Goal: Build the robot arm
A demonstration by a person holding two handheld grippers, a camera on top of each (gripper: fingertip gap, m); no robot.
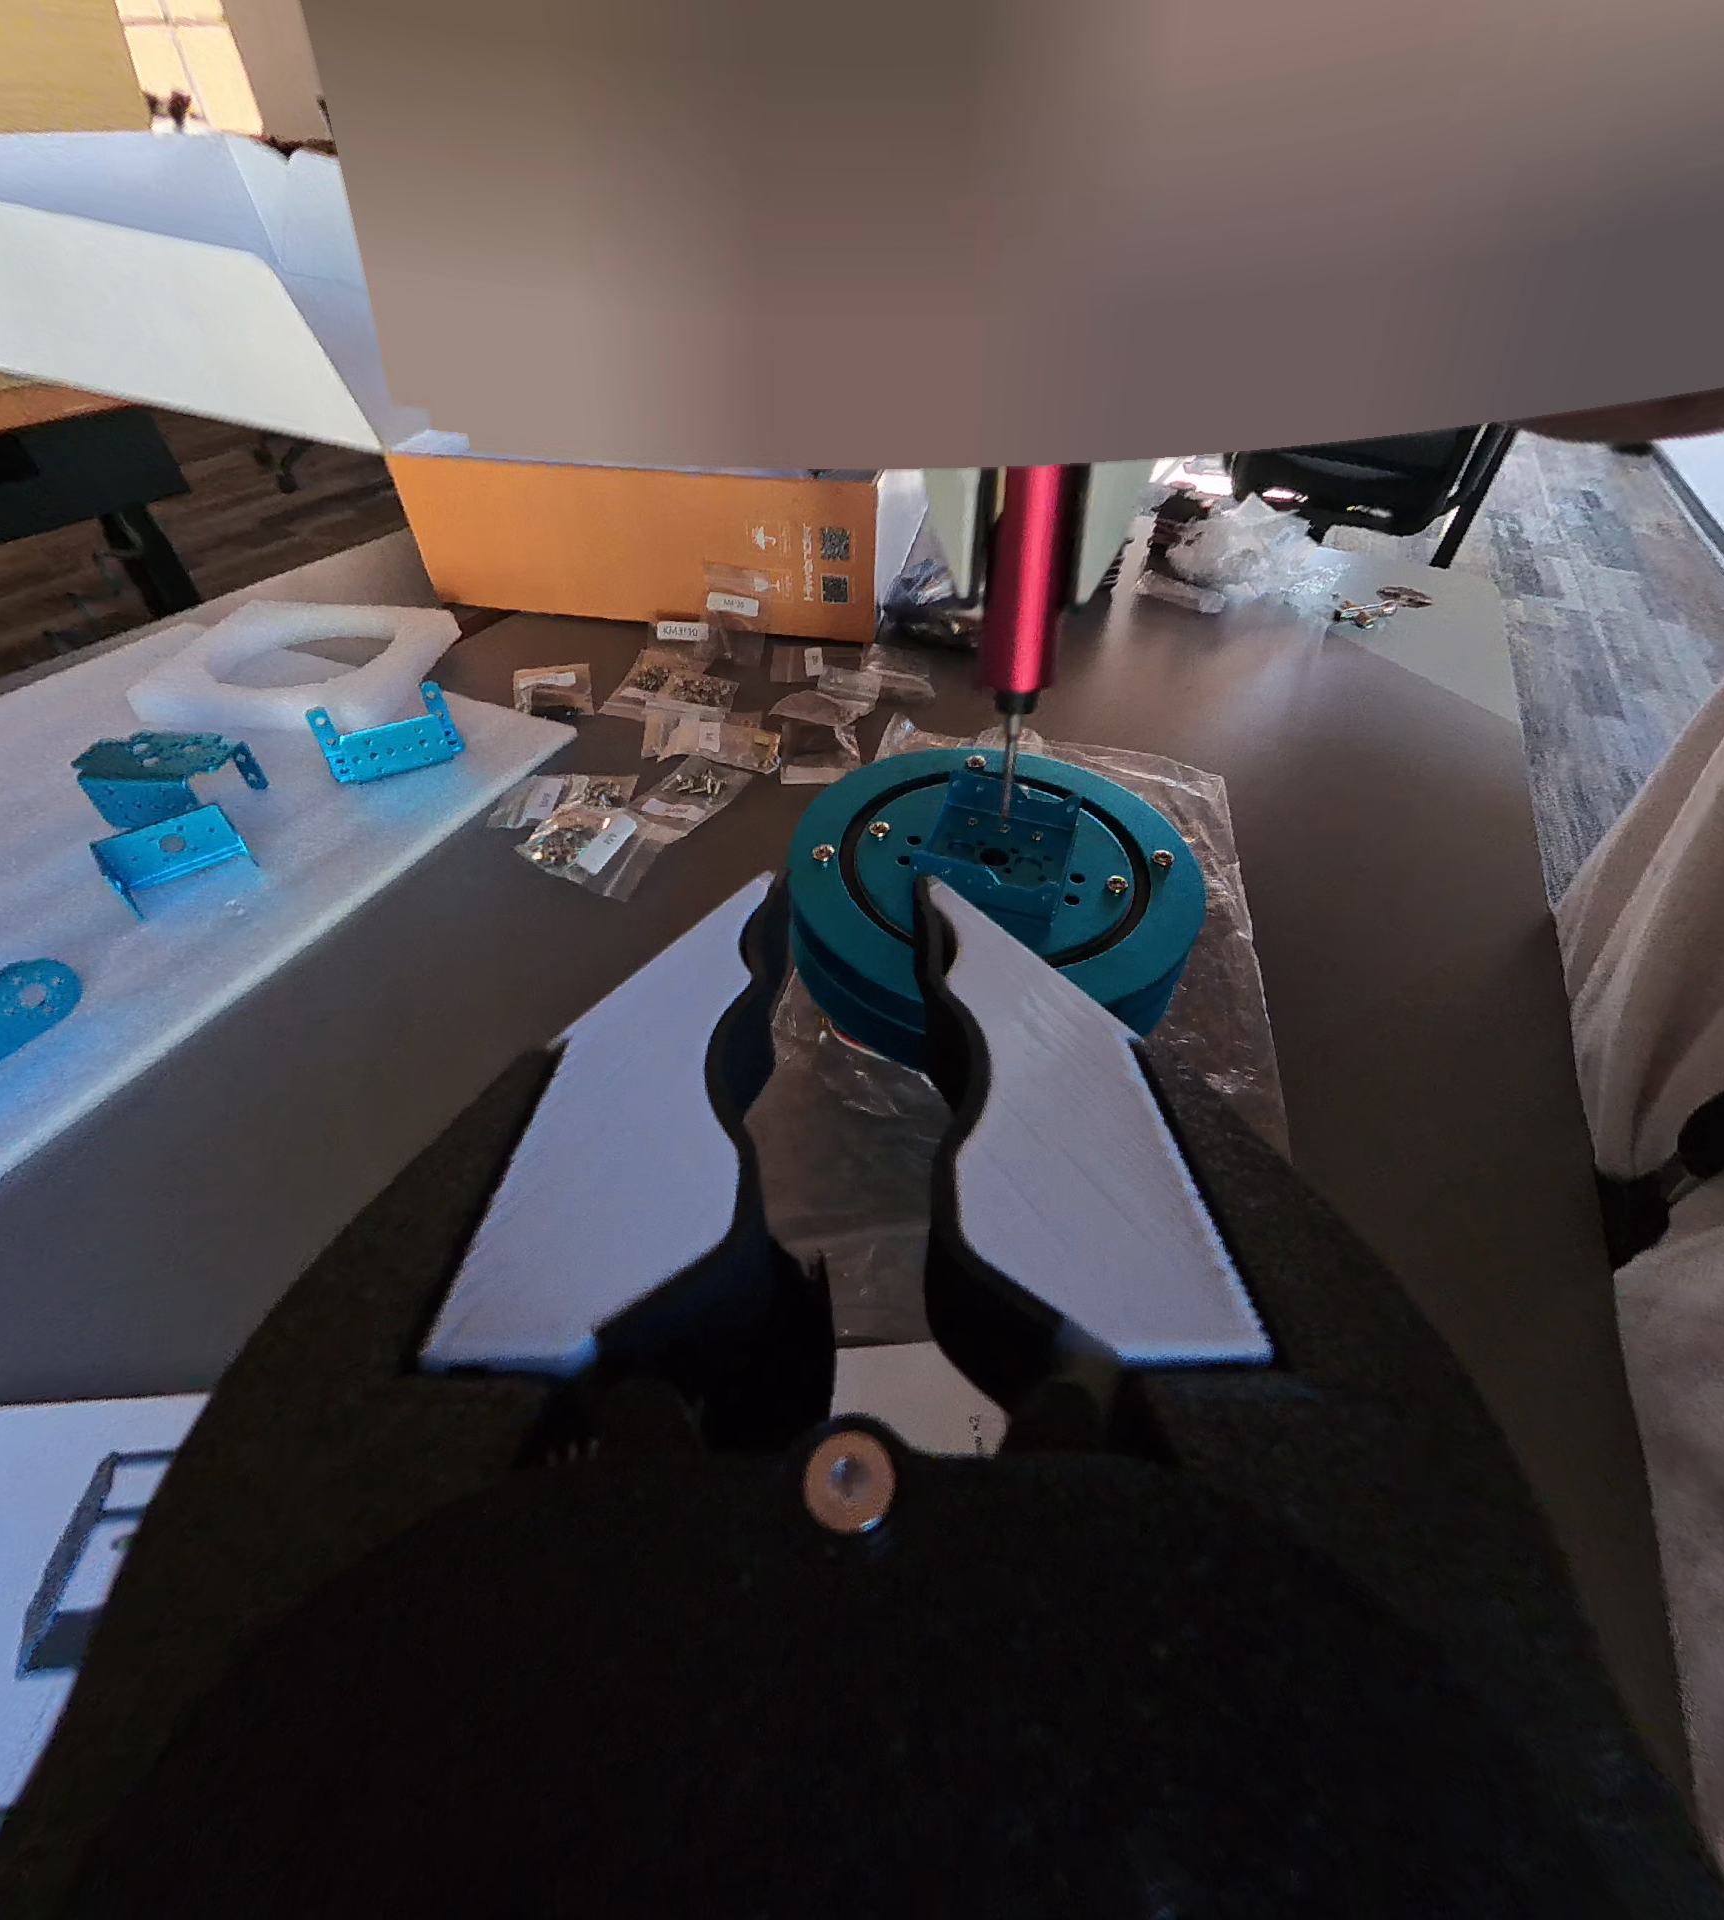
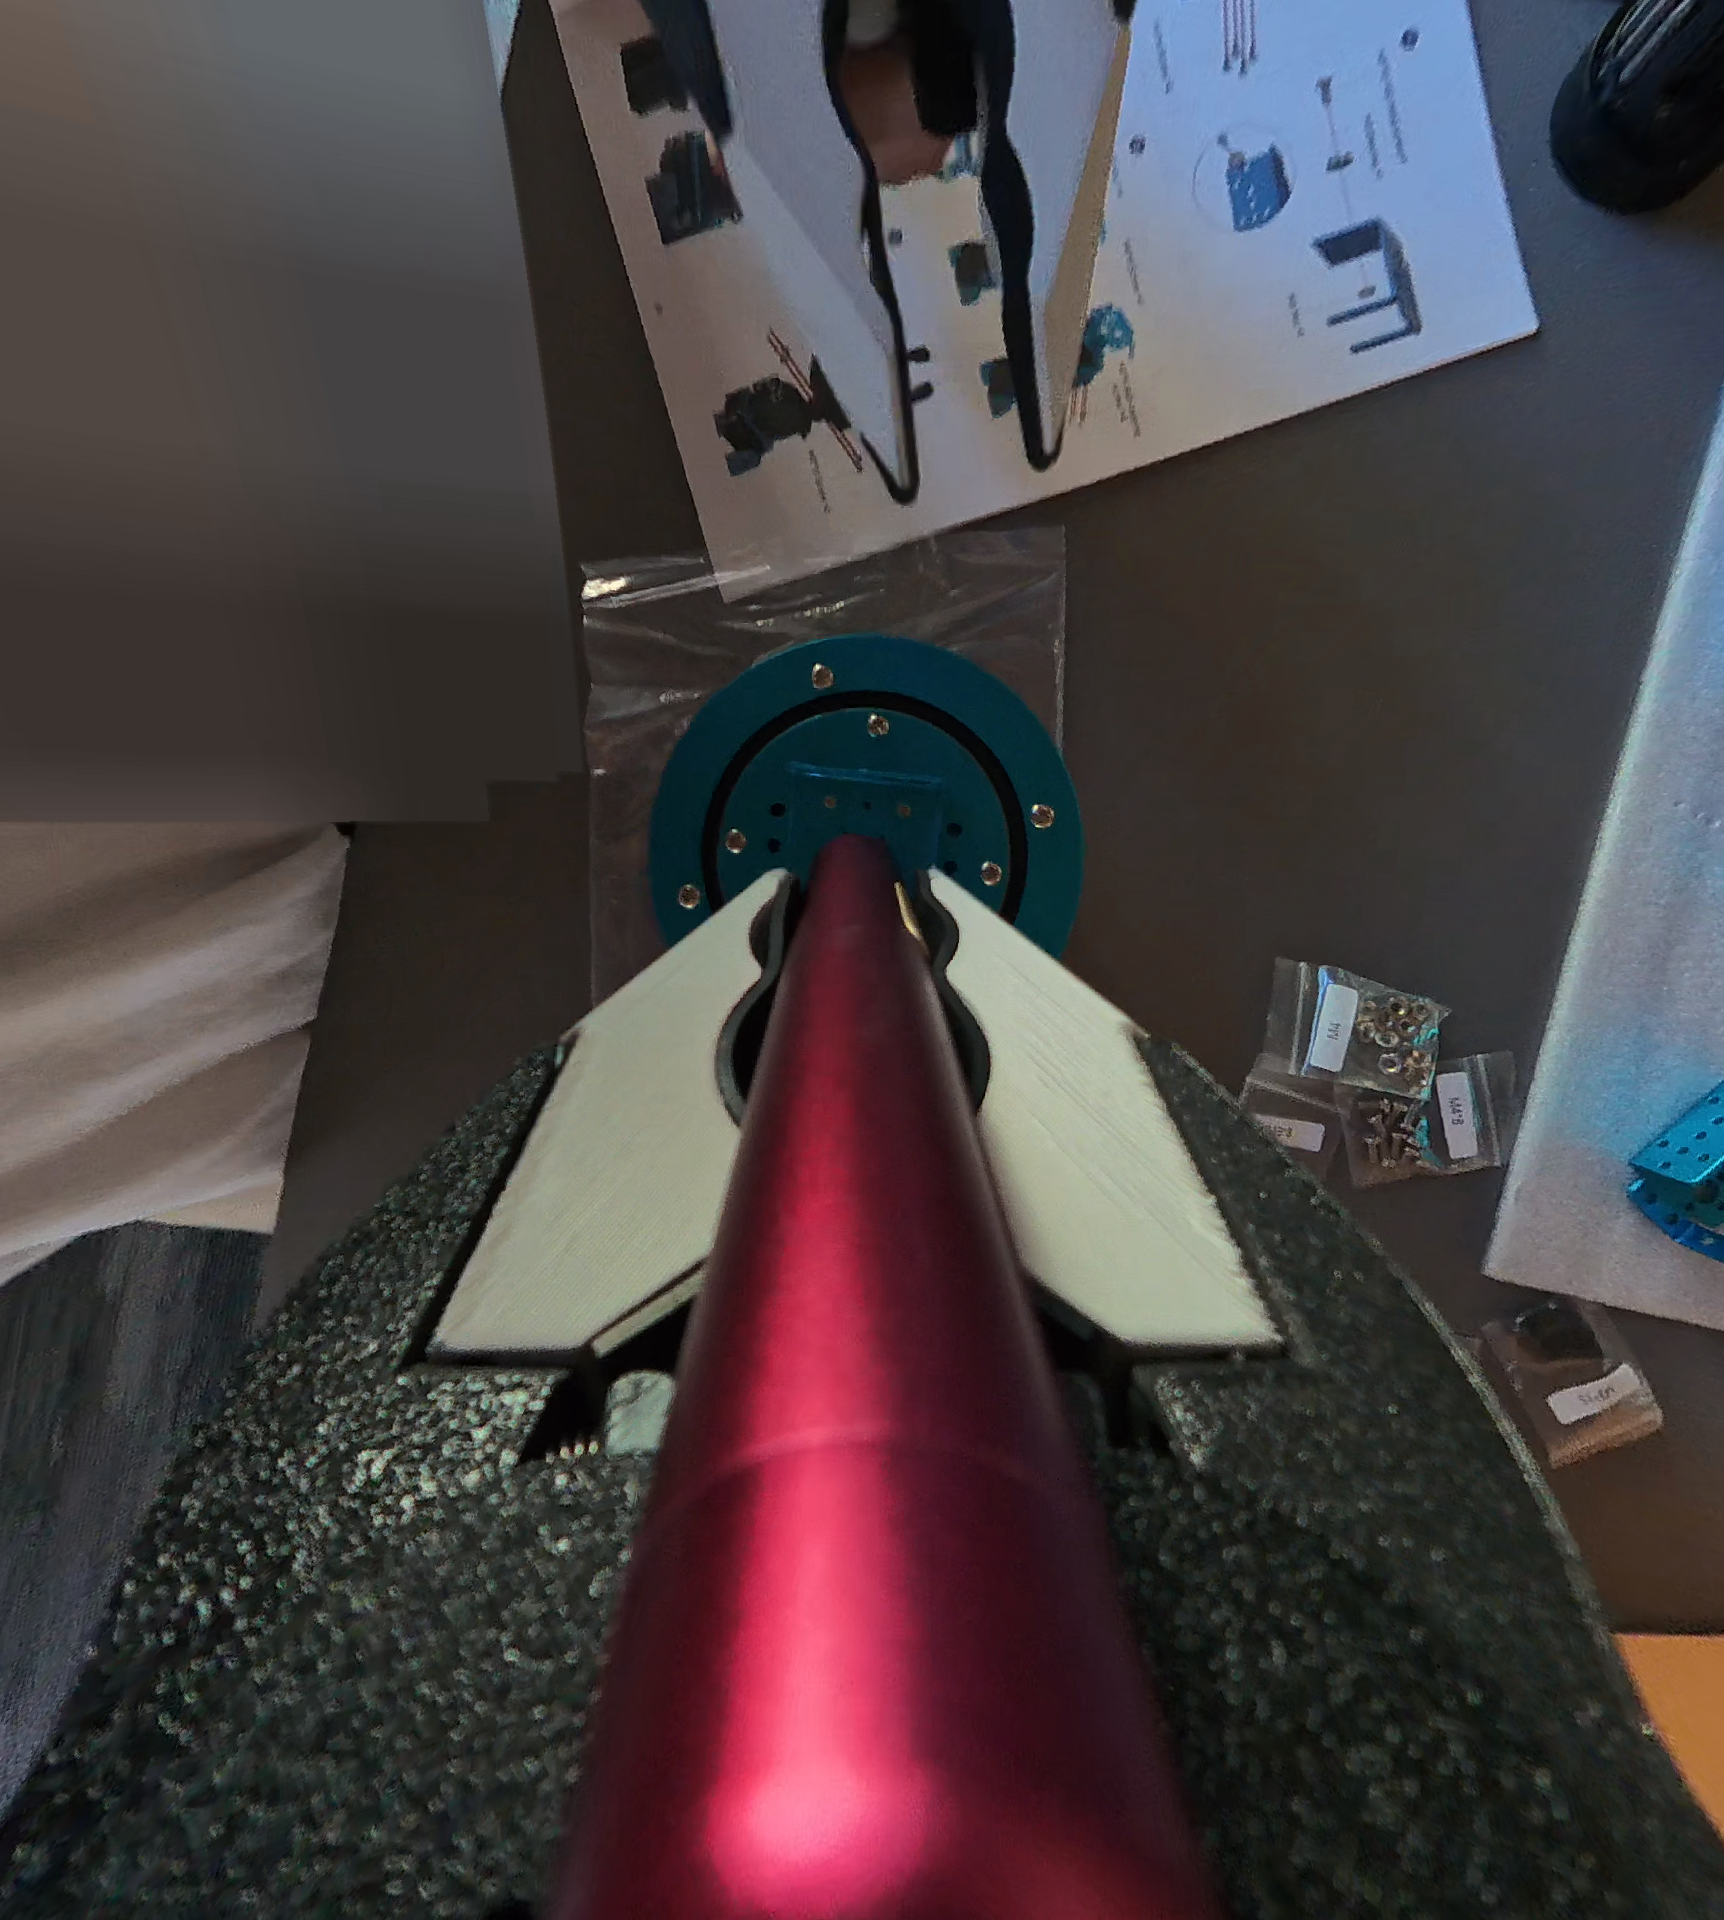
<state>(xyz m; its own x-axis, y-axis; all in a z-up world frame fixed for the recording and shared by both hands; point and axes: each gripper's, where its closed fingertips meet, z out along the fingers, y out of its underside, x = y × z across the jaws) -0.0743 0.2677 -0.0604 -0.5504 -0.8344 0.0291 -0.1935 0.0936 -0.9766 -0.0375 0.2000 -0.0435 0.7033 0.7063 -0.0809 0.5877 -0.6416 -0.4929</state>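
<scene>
Grey table [image 1: 1357, 727] carried a white foam sheet [image 1: 214, 935] at left with loose blue brackets [image 1: 174, 858], small bags of screws [image 1: 619, 821] in the middle, and an orange box [image 1: 629, 551] at the far edge. A printed instruction sheet [image 2: 1253, 343] lay near the person.

Teal round base [image 1: 1003, 914] sat on a clear plastic bag [image 1: 1222, 997] at table centre, with a small blue bracket [image 1: 1003, 842] on its top plate.

Right gripper [image 2: 858, 894] was clamped on a red screwdriver [image 2: 858, 1351], held upright; its bit met the bracket.

Left gripper [image 1: 842, 883] stood part open, holding nothing, its 2 fingers [image 1: 1024, 1039] reaching the near-left rim of the base; contact could not be told.
</scene>
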